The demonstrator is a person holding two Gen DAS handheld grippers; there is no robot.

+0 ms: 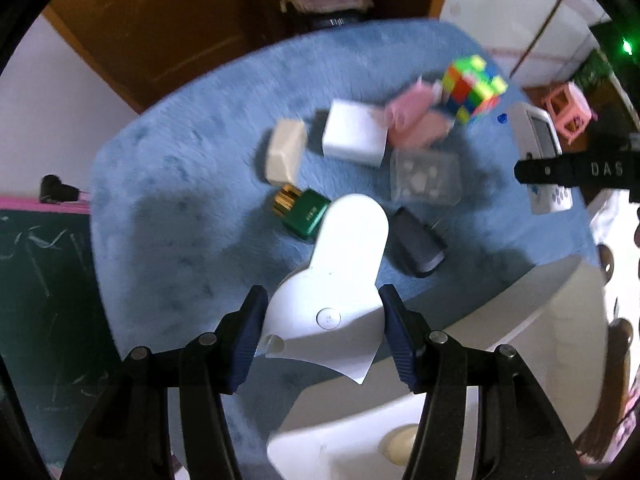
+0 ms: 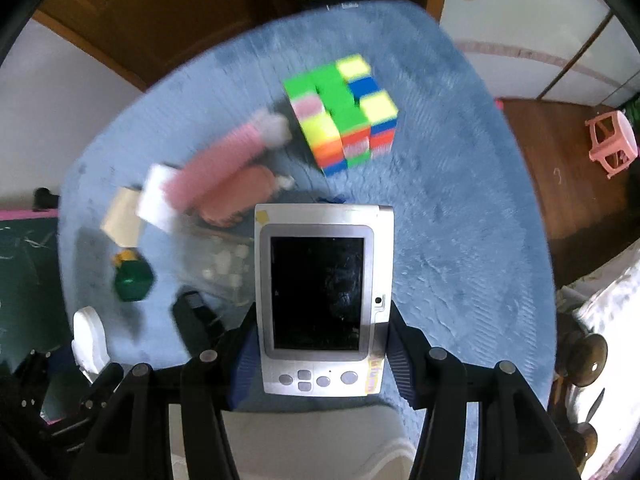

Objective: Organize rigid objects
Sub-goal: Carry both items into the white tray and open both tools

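Observation:
My left gripper is shut on a flat white plastic piece, held above the blue mat. My right gripper is shut on a silver handheld device with a dark screen; it also shows in the left wrist view. On the mat lie a colourful puzzle cube, a pink toy, a white box, a cream box, a green bottle with a gold cap, a clear case and a dark grey object.
The mat covers a round white table. A pink stool stands on the wooden floor to the right. A dark green board lies to the left. A wooden cabinet stands behind the table.

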